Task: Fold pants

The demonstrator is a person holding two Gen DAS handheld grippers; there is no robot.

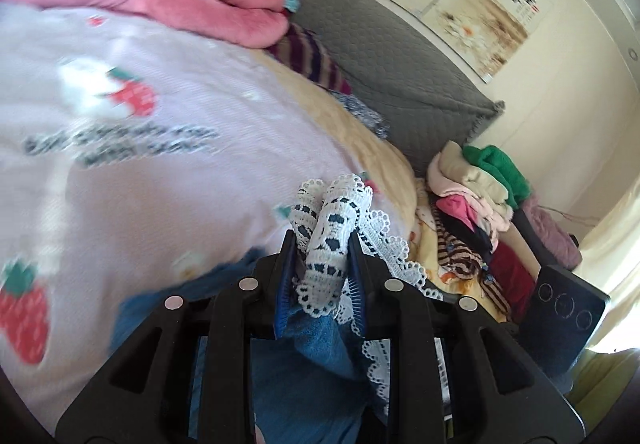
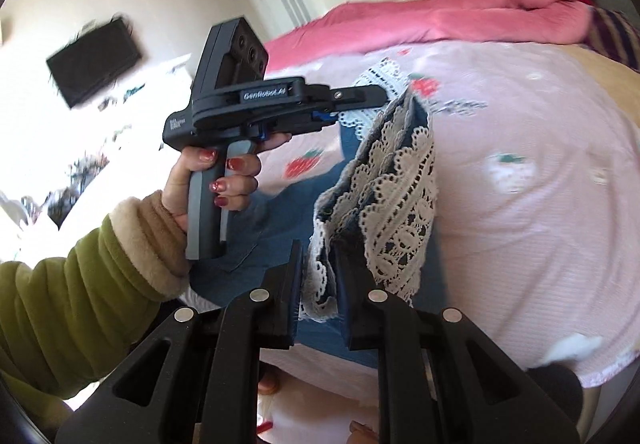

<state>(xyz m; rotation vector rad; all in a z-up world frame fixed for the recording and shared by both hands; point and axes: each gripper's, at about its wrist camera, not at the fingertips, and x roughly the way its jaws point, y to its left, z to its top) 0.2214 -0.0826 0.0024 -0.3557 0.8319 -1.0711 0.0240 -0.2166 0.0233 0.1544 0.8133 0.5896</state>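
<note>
Lace hems lifted, fold under way

Both tongs, left tongs (image 1: 322,244) and right tongs (image 2: 318,268), clamp the lace-trimmed denim pants (image 2: 248,244) above the bed (image 2: 520,164) (strawberry cover); next, probably, carry both hems across toward the waistband, kept level.

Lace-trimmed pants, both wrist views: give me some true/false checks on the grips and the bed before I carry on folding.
1. The left hand-held gripper is shut on the pants' lace hem. True.
2. The right hand-held gripper is empty. False: lace-edged denim sits between its fingers.
3. The bedspread carries strawberry prints. True.
4. The blanket at the far side is green. False: it is pink.
5. A heap of clothes lies beside the grey headboard. True.
</note>
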